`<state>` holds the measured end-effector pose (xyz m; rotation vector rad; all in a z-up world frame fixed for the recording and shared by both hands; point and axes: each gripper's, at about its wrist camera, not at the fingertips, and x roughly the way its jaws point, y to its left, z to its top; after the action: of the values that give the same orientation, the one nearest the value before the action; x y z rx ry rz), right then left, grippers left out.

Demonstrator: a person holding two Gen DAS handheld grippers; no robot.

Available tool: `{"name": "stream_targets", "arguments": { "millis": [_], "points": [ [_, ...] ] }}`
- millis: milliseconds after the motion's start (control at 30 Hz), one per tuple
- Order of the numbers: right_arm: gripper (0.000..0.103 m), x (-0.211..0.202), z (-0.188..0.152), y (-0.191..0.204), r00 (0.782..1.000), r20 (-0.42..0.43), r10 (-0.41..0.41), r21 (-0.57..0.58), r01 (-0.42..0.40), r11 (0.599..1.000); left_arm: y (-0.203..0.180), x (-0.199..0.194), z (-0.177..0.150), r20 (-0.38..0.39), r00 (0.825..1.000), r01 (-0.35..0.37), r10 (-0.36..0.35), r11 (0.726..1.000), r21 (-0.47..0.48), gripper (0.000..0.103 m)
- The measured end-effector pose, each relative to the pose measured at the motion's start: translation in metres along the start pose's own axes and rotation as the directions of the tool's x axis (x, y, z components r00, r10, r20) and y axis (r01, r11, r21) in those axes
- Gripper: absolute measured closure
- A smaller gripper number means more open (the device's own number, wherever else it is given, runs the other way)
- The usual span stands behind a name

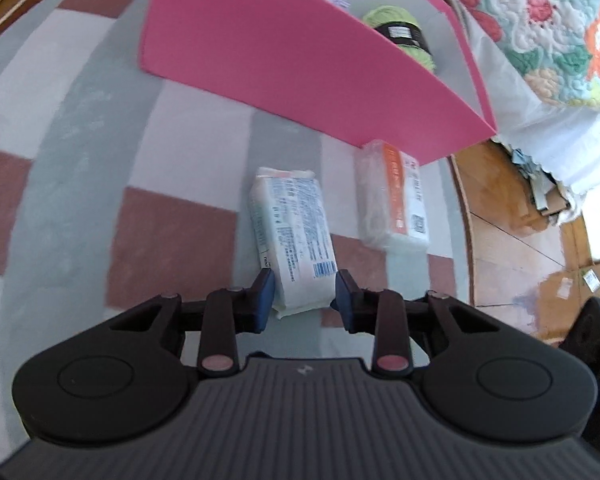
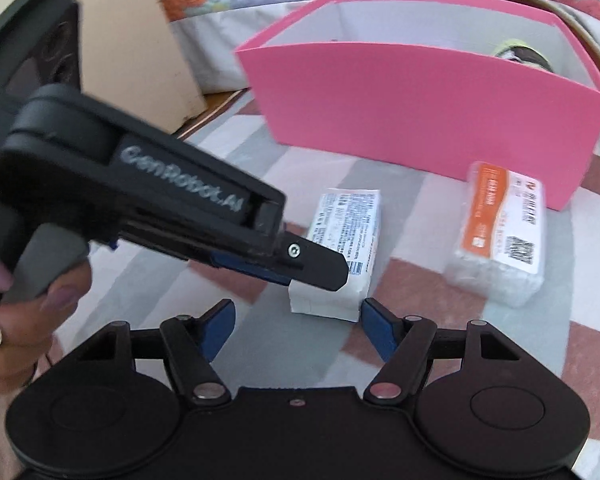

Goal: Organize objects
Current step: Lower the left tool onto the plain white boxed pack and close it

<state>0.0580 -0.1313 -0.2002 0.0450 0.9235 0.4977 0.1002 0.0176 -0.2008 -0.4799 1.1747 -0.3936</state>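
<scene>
Straddling the white packet [image 1: 292, 236] at lower centre, the left gripper [image 1: 305, 296] fingers stand wide for a grasp; the right gripper [image 2: 296, 326] waits wide.

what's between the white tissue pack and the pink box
Nothing but bare checked rug lies between the white tissue pack and the pink box; both wrist views show it.

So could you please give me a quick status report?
Left gripper open, straddling white printed tissue pack. Right gripper open, empty. Pink box beyond, path clear.
</scene>
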Motion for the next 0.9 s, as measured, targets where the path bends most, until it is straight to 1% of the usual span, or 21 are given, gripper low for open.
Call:
{"name": "stream_targets", "arguments": {
  "millis": [33,100,167,200,233,267,333,367,400,500,600,767,900],
  "points": [
    [0.029,0.001,-0.002,0.003,1.000,-0.003,-0.008,-0.015,0.008,1.000,0.002,-0.001,0.001,0.006,1.000,-0.005,0.005,1.000,-0.014,0.072],
    [0.029,0.006,0.001,0.007,0.999,-0.003,-0.052,-0.040,0.052,0.998,0.005,0.001,0.003,0.015,1.000,-0.022,0.022,0.999,-0.031,0.072],
    [0.028,0.011,0.003,0.007,0.998,-0.011,-0.059,-0.036,0.058,0.998,0.004,0.007,0.006,0.032,0.997,-0.064,0.064,0.998,-0.005,0.071],
    [0.028,0.014,0.005,0.007,0.998,-0.010,-0.060,-0.036,0.059,0.998,0.003,0.010,0.006,0.044,0.997,-0.070,0.069,0.998,0.010,0.069],
    [0.030,0.015,0.006,0.008,0.998,-0.006,-0.065,-0.042,0.065,0.997,0.003,0.011,0.008,0.051,0.997,-0.062,0.062,0.998,0.009,0.071],
    [0.040,0.016,0.006,0.010,0.997,-0.006,-0.080,-0.056,0.080,0.995,0.002,0.012,0.008,0.052,0.997,-0.057,0.056,0.998,0.010,0.072],
    [0.053,0.016,0.007,0.014,0.989,-0.007,-0.148,-0.071,0.147,0.987,-0.001,0.013,0.009,0.049,0.998,-0.046,0.045,0.999,0.024,0.075],
    [0.054,0.015,0.008,0.015,0.985,-0.016,-0.172,-0.065,0.171,0.983,-0.003,0.013,0.007,0.045,0.998,-0.046,0.044,0.999,0.028,0.075],
    [0.054,0.014,0.008,0.015,0.984,-0.022,-0.176,-0.049,0.175,0.983,-0.004,0.013,0.006,0.045,0.998,-0.045,0.043,0.998,0.036,0.076],
    [0.056,0.009,0.008,0.012,0.985,-0.033,-0.171,0.005,0.171,0.985,-0.008,0.008,0.001,0.043,0.998,-0.046,0.044,0.998,0.040,0.077],
    [0.056,0.000,0.006,0.013,0.988,-0.026,-0.152,0.028,0.152,0.988,-0.014,-0.001,-0.003,0.053,0.998,-0.048,0.046,0.998,0.049,0.077],
    [0.056,-0.024,0.005,0.016,0.993,-0.003,-0.114,0.019,0.114,0.993,-0.027,-0.023,-0.013,0.065,0.997,-0.056,0.051,0.996,0.073,0.077],
    [0.056,-0.048,-0.003,0.021,0.995,0.038,-0.087,-0.018,0.087,0.996,-0.032,-0.044,-0.021,0.075,0.997,-0.032,0.026,0.997,0.071,0.077]
  ]
}}
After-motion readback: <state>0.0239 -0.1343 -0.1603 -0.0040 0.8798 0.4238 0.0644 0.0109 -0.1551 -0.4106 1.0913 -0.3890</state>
